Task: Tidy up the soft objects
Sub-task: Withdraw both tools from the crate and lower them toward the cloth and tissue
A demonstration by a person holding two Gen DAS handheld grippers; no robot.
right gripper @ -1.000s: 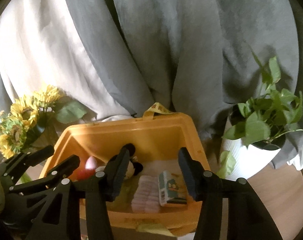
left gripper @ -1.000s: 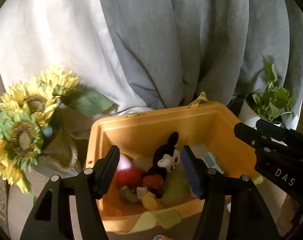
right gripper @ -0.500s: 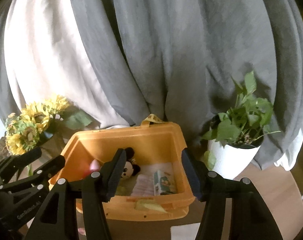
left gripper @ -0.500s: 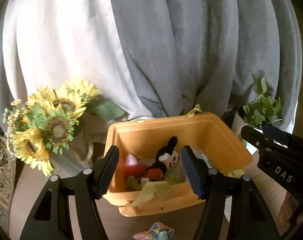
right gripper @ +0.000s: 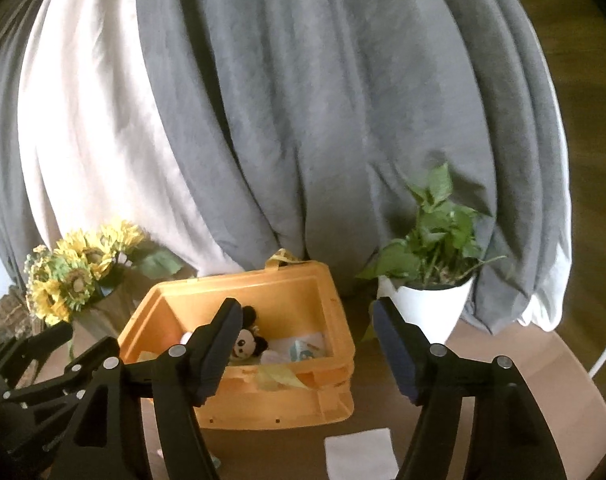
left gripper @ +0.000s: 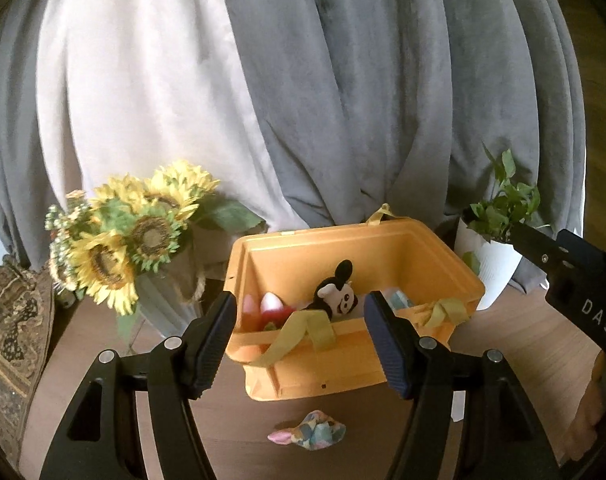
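An orange plastic bin (left gripper: 343, 364) (right gripper: 271, 400) stands on the wooden table, holding a black-and-white mouse plush (left gripper: 337, 294) (right gripper: 245, 342), a red and pink soft toy (left gripper: 269, 308) and a small printed packet (right gripper: 303, 348). Yellow-green straps (left gripper: 303, 330) hang over its front rim. A pastel scrunchie (left gripper: 309, 434) lies on the table in front of the bin. My left gripper (left gripper: 301, 340) hovers open in front of the bin, nothing between its fingers. My right gripper (right gripper: 303, 348) is back from the bin too, its jaws opening and empty.
Sunflowers in a vase (left gripper: 135, 236) (right gripper: 75, 280) stand left of the bin, a potted green plant (right gripper: 431, 280) (left gripper: 499, 216) right of it. Grey and white curtains (right gripper: 303, 120) hang behind. A white paper (right gripper: 361, 456) lies near the front edge. A patterned cloth (left gripper: 7, 328) sits far left.
Both grippers have pulled back and up from the bin, so it looks smaller and its front wall shows. The scrunchie and white paper came into view. The right jaws have widened.
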